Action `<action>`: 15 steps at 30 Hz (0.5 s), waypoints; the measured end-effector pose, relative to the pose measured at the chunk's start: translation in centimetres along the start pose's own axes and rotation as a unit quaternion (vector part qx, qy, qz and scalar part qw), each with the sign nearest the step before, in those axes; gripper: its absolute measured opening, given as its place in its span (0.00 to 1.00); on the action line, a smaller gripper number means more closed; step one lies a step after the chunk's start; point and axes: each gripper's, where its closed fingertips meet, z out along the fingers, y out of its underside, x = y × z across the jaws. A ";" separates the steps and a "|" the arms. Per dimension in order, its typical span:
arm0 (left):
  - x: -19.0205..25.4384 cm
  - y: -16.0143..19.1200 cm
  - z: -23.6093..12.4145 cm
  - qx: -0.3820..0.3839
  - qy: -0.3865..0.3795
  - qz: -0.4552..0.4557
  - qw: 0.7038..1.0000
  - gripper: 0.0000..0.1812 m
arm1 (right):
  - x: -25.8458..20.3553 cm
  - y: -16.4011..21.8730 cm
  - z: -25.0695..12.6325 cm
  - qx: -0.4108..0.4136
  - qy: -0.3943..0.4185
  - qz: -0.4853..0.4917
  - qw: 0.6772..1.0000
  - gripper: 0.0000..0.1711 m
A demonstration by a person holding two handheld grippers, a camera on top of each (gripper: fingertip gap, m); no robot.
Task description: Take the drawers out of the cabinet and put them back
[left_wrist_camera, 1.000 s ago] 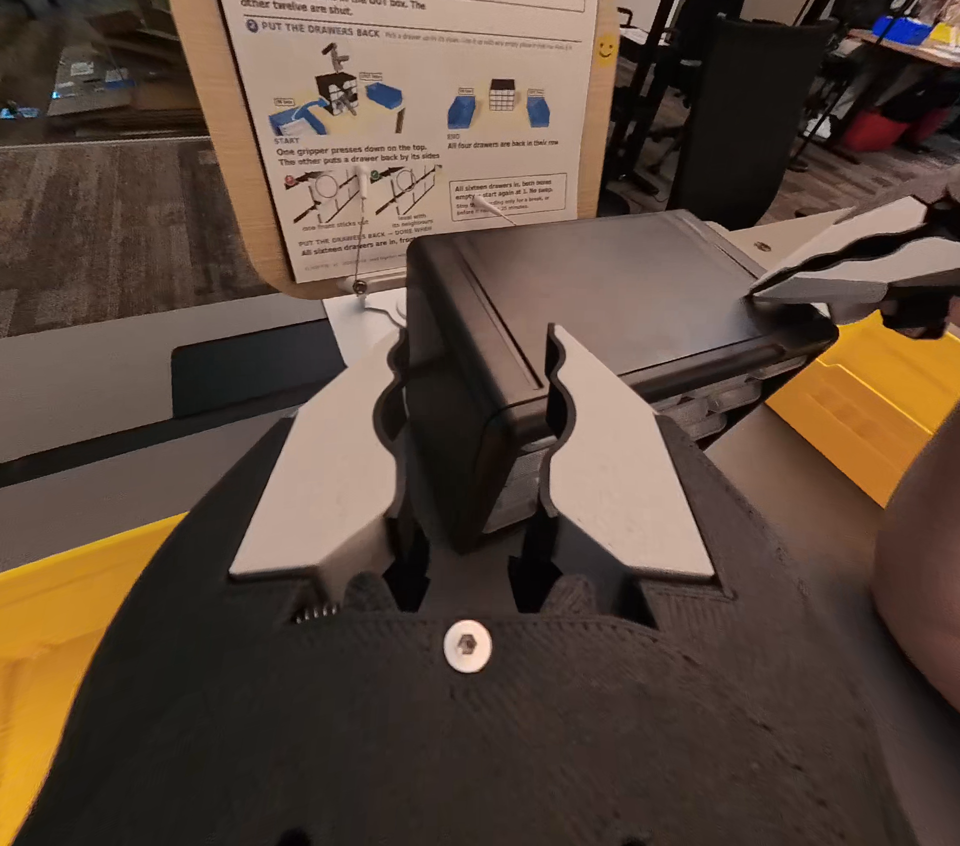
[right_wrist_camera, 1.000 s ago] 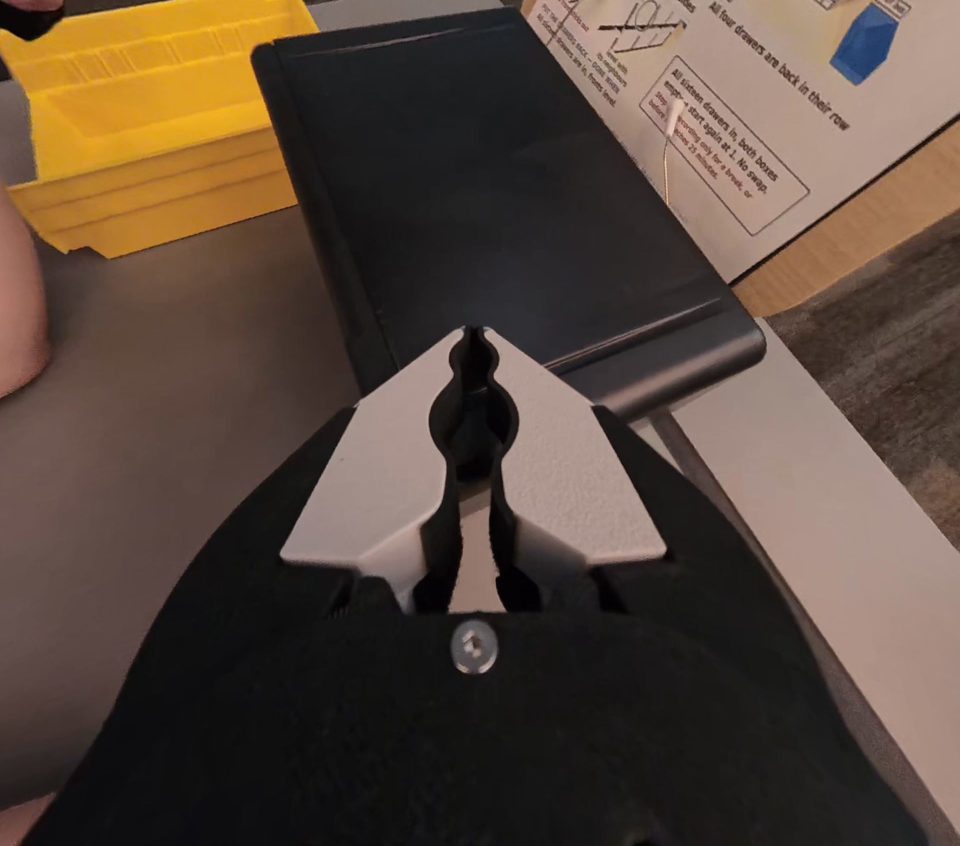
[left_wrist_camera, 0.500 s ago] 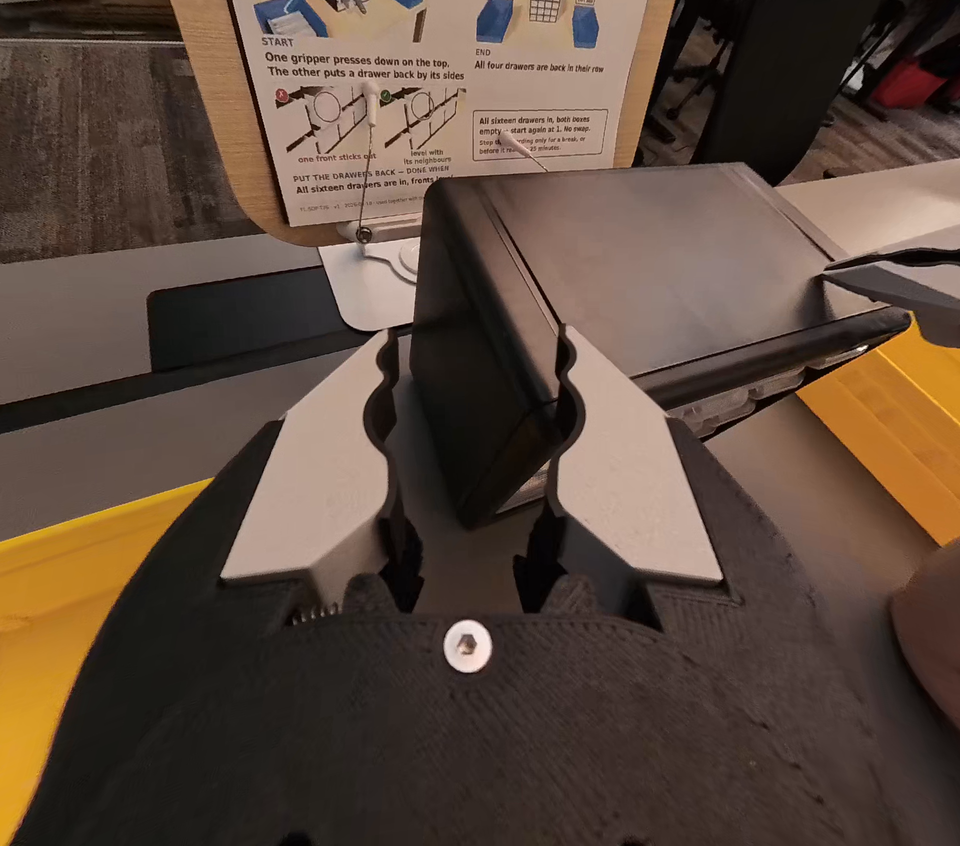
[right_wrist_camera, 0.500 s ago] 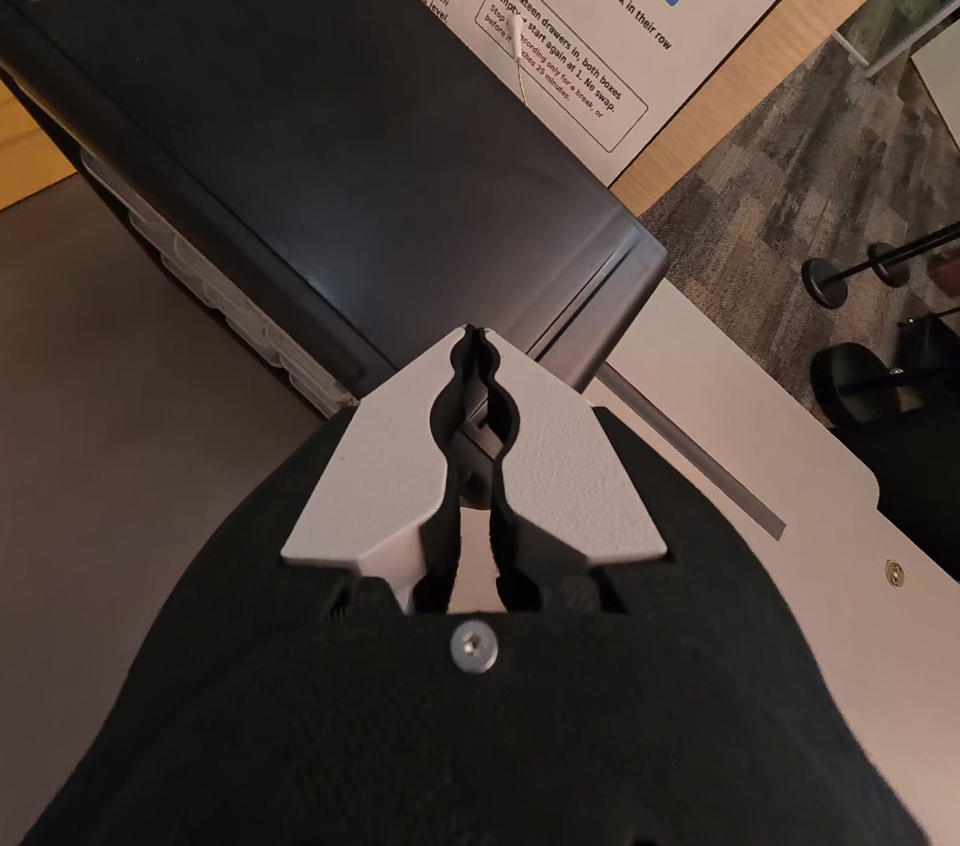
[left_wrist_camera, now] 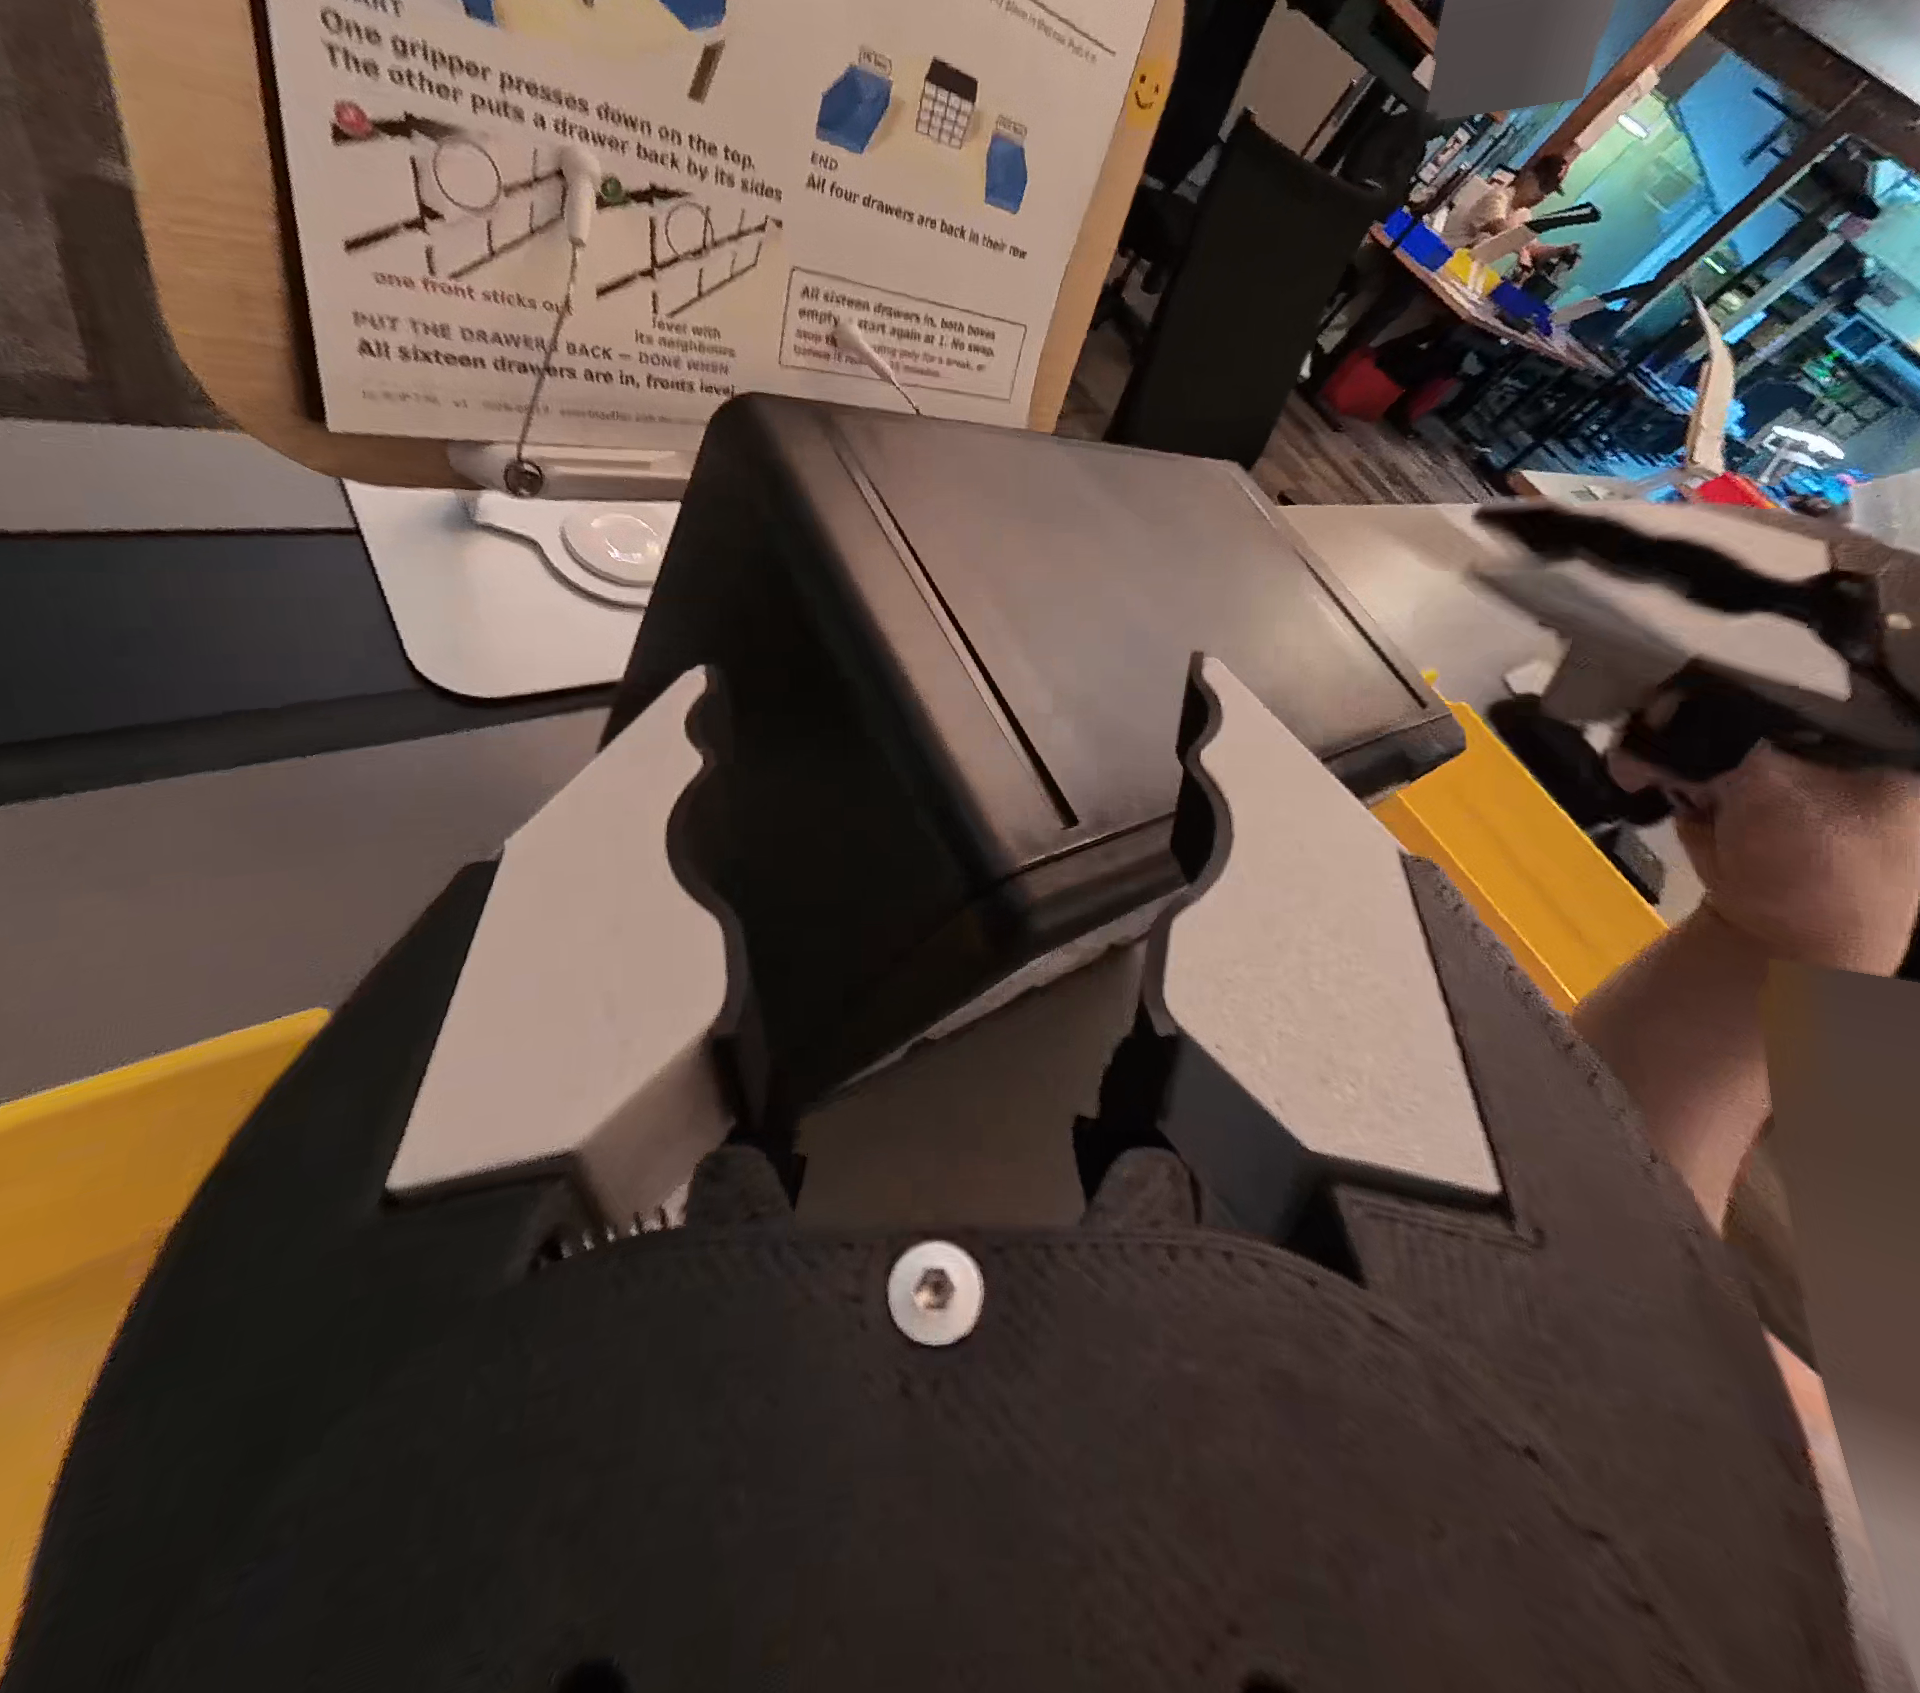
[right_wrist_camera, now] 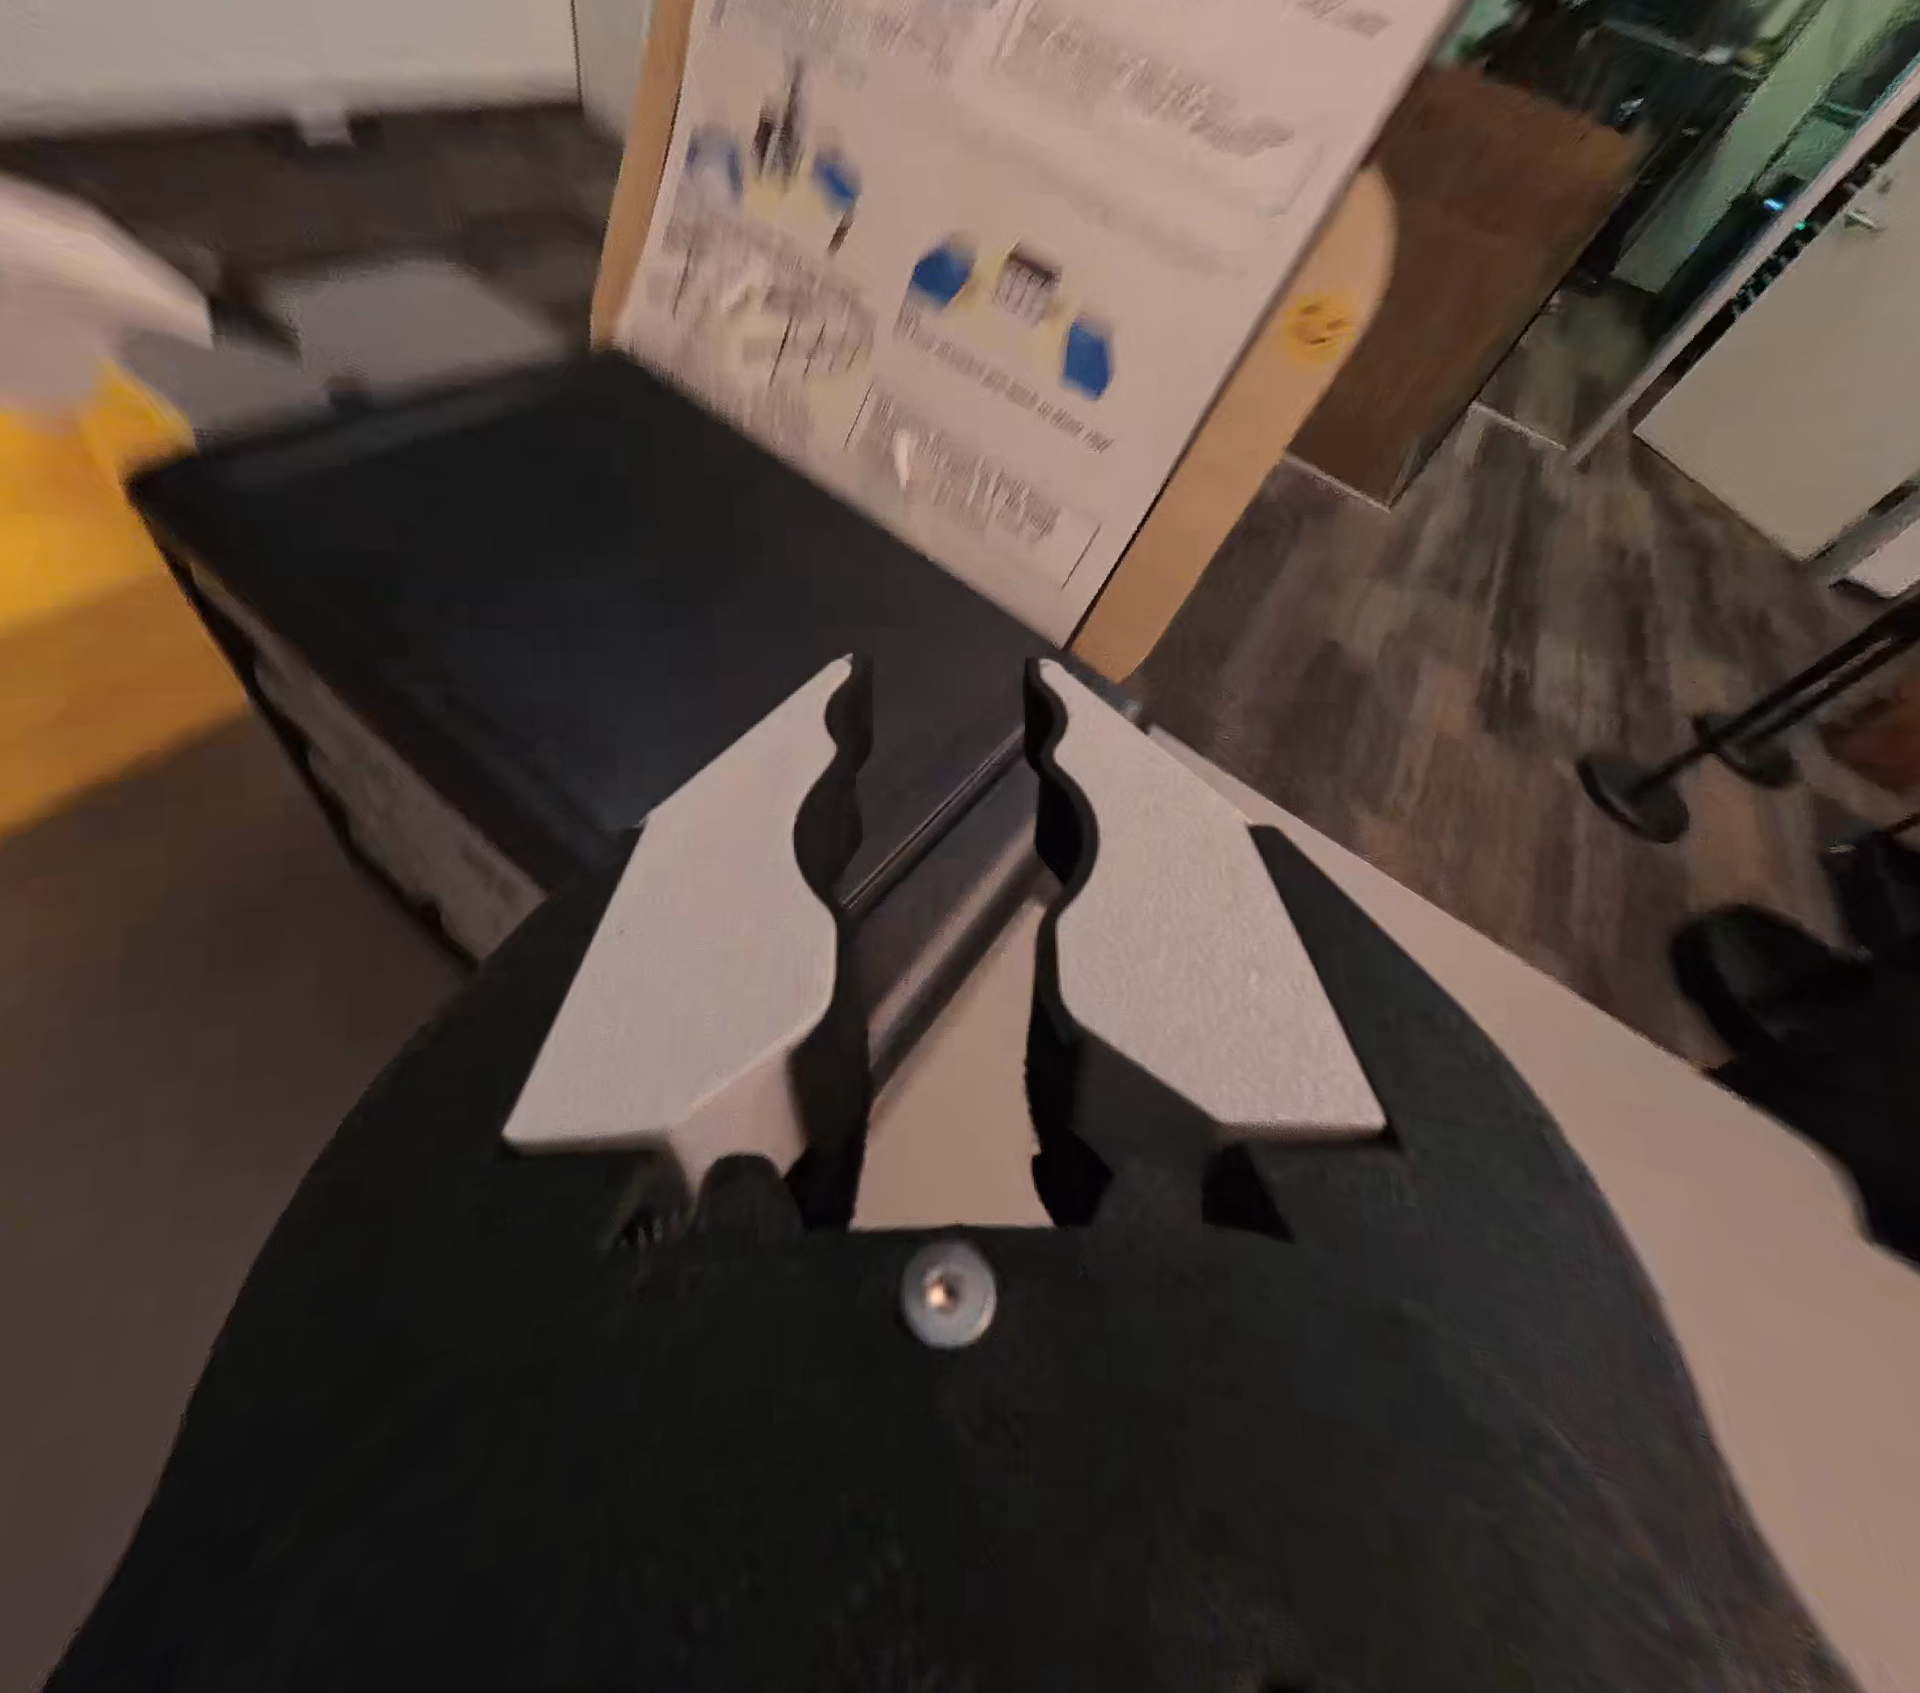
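Observation:
The black drawer cabinet (left_wrist_camera: 1039,656) stands on the grey table, seen from its left side; its pale drawer fronts barely show under the front edge. My left gripper (left_wrist_camera: 951,677) is open, its fingers either side of the cabinet's near left corner, a little above it. In the right wrist view, which is blurred, the cabinet (right_wrist_camera: 582,583) lies ahead and my right gripper (right_wrist_camera: 940,661) is open over its right end. The right gripper also shows in the left wrist view (left_wrist_camera: 1662,604), held by a hand, lifted off the cabinet top.
An instruction poster on a wooden board (left_wrist_camera: 675,85) stands behind the cabinet on a white base (left_wrist_camera: 488,594). Yellow bins sit at the left (left_wrist_camera: 94,1228) and right (left_wrist_camera: 1507,864) of the cabinet. The table's right edge (right_wrist_camera: 1558,1020) drops to the floor.
My right gripper has opened and lifted off the cabinet's right edge, swinging upward. My left gripper has opened wider and moved closer over the cabinet's left corner.

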 end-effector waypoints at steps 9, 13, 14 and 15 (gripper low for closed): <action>-1.5 2.1 1.1 -0.061 -0.009 -0.037 0.997 0.52 | 4.0 5.4 0.7 -0.022 -0.140 0.259 0.955 0.41; -2.3 2.3 1.1 -0.063 -0.043 -0.039 0.996 0.55 | 3.1 5.7 2.0 -0.041 -0.171 0.305 0.936 0.42; -2.5 2.7 1.2 -0.074 -0.050 -0.040 0.995 0.57 | 2.7 6.1 2.2 -0.058 -0.170 0.301 0.936 0.42; -2.8 3.1 1.3 -0.086 -0.055 -0.040 0.994 0.58 | 2.4 6.6 2.3 -0.077 -0.161 0.293 0.939 0.42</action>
